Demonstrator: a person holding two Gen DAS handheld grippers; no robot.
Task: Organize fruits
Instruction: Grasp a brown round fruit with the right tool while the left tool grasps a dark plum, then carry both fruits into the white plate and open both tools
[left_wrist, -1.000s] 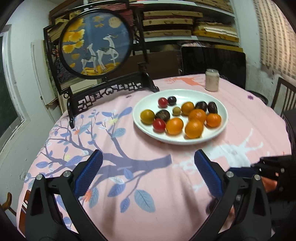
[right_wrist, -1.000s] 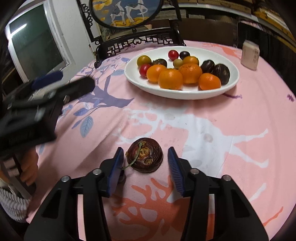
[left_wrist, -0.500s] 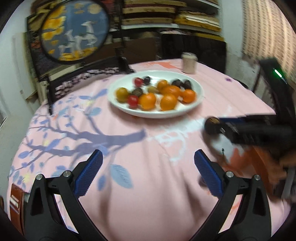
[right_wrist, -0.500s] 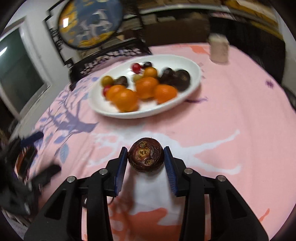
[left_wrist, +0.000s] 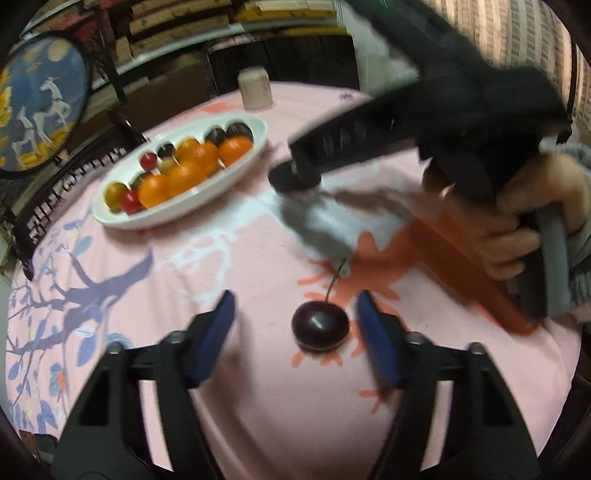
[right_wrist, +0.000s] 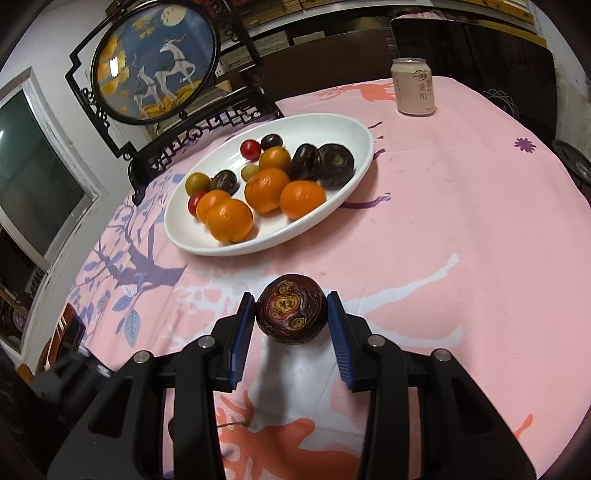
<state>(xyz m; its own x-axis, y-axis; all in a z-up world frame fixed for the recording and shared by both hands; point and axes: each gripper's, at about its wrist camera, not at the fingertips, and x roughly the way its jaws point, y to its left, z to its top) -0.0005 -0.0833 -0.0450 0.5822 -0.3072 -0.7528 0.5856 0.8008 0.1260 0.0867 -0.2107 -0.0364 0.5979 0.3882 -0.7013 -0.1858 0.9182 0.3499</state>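
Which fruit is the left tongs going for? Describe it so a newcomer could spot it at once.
Start at the white oval plate of fruit on the pink tablecloth, then come toward the near edge. There, alone on an orange print, lies a dark cherry between the left tongs' fingers. Unlike the plated fruit, it has a long thin stem.

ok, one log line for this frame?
left gripper: closing around cherry, no contact | right gripper: shut on dark fruit, lifted | plate: fruit piled

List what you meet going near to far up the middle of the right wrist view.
Right tool → dark brown fruit clamped between its pads → bare pink tablecloth → white plate of oranges and small fruits → drink can.
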